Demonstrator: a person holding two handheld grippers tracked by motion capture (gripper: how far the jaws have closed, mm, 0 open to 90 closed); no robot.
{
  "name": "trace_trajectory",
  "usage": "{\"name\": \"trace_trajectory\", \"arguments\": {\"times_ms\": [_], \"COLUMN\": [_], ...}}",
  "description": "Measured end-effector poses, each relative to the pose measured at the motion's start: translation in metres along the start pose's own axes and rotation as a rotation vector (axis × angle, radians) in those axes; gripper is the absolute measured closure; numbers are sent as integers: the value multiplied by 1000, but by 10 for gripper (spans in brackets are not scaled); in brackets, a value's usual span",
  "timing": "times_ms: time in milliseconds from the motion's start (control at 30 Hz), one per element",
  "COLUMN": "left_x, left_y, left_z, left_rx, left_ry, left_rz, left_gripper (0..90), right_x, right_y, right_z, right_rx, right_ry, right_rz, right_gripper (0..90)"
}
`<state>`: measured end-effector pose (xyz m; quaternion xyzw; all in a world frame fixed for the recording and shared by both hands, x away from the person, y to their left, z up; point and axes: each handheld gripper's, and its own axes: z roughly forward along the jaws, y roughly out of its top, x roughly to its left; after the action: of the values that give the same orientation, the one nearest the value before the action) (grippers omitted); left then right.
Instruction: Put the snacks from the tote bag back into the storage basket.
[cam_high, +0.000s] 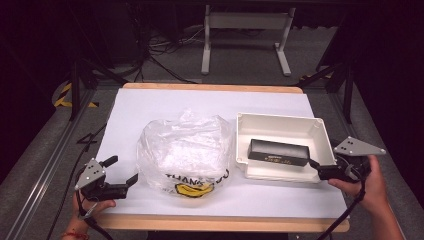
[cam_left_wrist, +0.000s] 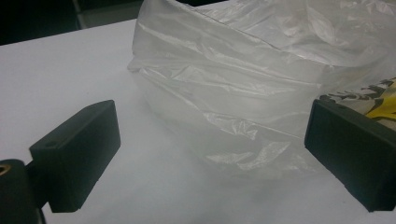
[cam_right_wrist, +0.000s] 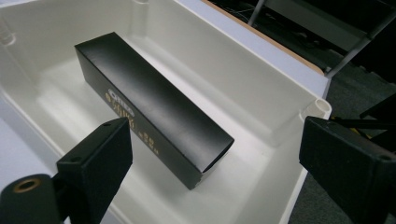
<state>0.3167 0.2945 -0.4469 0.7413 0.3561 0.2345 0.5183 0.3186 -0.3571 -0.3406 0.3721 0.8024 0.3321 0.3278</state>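
Lying lengthwise left to right in the white tray (cam_high: 280, 122), the black box (cam_high: 278, 151) points its right end at the wide-open, empty right gripper (cam_high: 320, 171).

My left gripper (cam_high: 119, 176) and right gripper (cam_high: 320, 169): black blocky fingers (cam_left_wrist: 77, 156), grey three-cornered top plates, trailing black cables, red wristband on left.

Matt black cardboard box (cam_right_wrist: 154, 105) in glossy white plastic tray (cam_right_wrist: 243, 79); crinkled translucent plastic bag (cam_left_wrist: 243, 79) on smooth white tabletop (cam_high: 150, 107).
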Motion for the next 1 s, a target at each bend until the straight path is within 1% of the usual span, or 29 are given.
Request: {"name": "trace_trajectory", "arguments": {"times_ms": [133, 167, 267, 333, 433, 500, 533, 600, 667, 700, 733, 800, 833, 900, 967, 1000], "left_x": [0, 0, 0, 0, 0, 0, 1, 1, 1, 1, 1, 2, 3, 3, 4, 5], "left_y": [0, 0, 0, 0, 0, 0, 0, -1, -1, -1, -1, -1, -1, -1, -2, -2], "left_z": [0, 0, 0, 0, -1, -2, -2, -1, 0, 0, 0, 1, 1, 1, 1, 2], "left_rx": [-2, 1, 5, -2, -5, -6, 5, 2, 4, 4, 4, 3, 4, 5, 7, 3], "left_ry": [2, 0, -2, 1, -1, -2, -1, 1, 2, 2, 3, 5, 4, 4, 5, 4], "left_rz": [-3, 0, 2, -1, -1, -1, -1, -6, -2, -4, -6, -7, -7, -6, -10, -13], "left_gripper": [44, 44, 44, 44, 44, 44, 44, 44, 44, 44, 44, 44, 44, 44, 44, 44], "right_x": [1, 1, 1, 2, 4, 4, 5, 5, 5, 5, 5, 6, 6, 9, 12, 13], "right_y": [-9, -13, -19, -25, -32, -36, -38, -42, -46, -50, -52, -58, -62, -70, -75, -79], "right_z": [-3, -4, -6, -6, -6, -6, -6, -8, -10, -11, -12, -13, -12, -10, -9, -8], "right_rx": [-11, -18, -21, -26, -24, -25, -27, -33, -41, -52, -62, -85, -86, -91, -94, -97], "right_ry": [4, 5, -2, -3, -8, -4, -6, -20, -27, -47, -55, -49, -51, -49, -67, -67], "right_rz": [20, 33, 44, 64, 62, 80, 84, 89, 98, 100, 103, 131, 141, 144, 140, 149], "right_gripper": [104, 104, 102, 98, 93, 93, 91, 85, 80, 79, 78, 74, 71, 67, 63, 63]}}
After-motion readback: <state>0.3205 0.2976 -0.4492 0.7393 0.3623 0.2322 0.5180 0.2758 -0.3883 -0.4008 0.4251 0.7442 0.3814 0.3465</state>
